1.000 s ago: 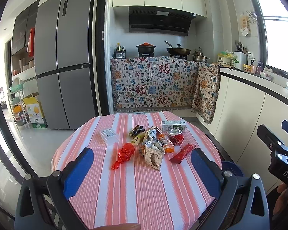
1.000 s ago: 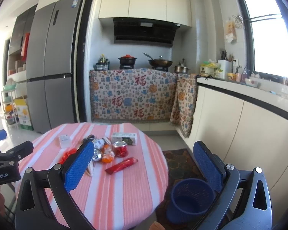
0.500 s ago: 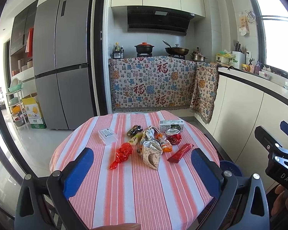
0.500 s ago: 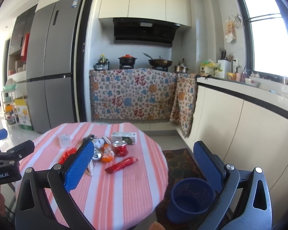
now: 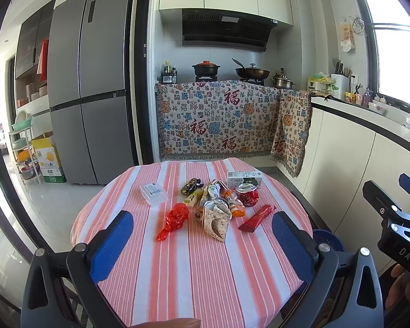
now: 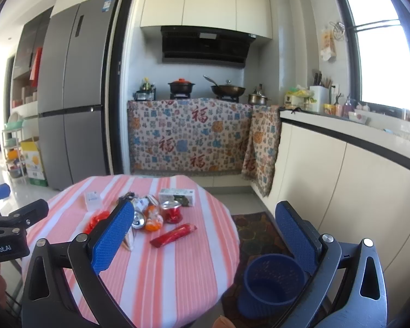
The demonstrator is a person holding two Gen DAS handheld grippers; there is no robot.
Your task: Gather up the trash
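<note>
Left gripper (image 5: 202, 242): black frame, blue textured pads (image 5: 110, 246), silver screws. Right gripper (image 6: 205, 235) same build; its side reads "DAS", left's reads "nRobot.AI".

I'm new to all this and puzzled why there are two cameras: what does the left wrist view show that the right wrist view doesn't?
Only the left wrist view shows the whole trash pile unobstructed, including the beige paper bag and the full red crinkled wrapper.

Only the right wrist view shows the whole blue wastebasket on the floor and the patterned mat beneath it.

Both share the striped round table, the red stick wrapper, the red can, and both open, empty hand-held grippers: left hand-held gripper, right hand-held gripper.
</note>
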